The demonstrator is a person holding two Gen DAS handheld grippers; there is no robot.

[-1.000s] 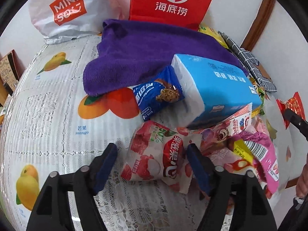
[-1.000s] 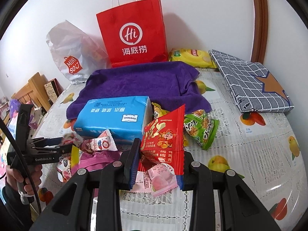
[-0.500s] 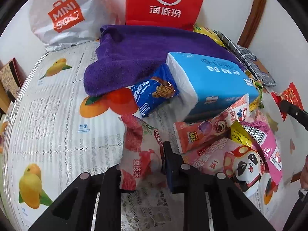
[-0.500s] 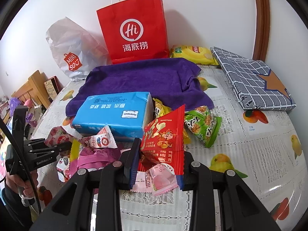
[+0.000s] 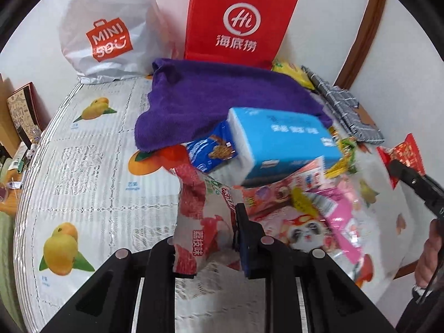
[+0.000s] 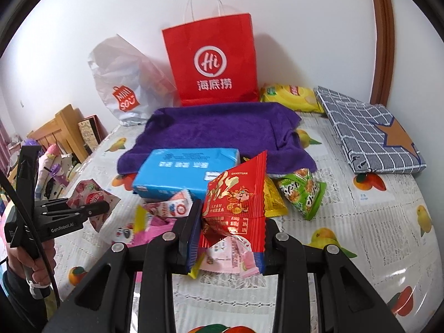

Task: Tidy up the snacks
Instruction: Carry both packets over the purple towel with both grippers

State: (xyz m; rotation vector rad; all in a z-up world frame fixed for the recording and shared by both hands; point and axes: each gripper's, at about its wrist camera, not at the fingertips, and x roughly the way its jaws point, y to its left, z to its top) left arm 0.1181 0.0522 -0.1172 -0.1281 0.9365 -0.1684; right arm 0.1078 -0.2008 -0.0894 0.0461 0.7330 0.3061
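Snacks fill both your claws: left claw (image 5: 206, 238) pinches the lychee packet (image 5: 199, 222), right claw (image 6: 230, 236) clamps the red packet (image 6: 236, 194), both near the blue tissue pack (image 6: 183, 172), presumably for sorting.

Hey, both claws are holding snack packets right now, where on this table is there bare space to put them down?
Bare tablecloth spreads left of the purple towel and the snack pile, below the white Miniso bag. Another free patch lies near the table's right edge, in front of the checked grey bundle, beside the green packet. It is crowded around the blue tissue pack.
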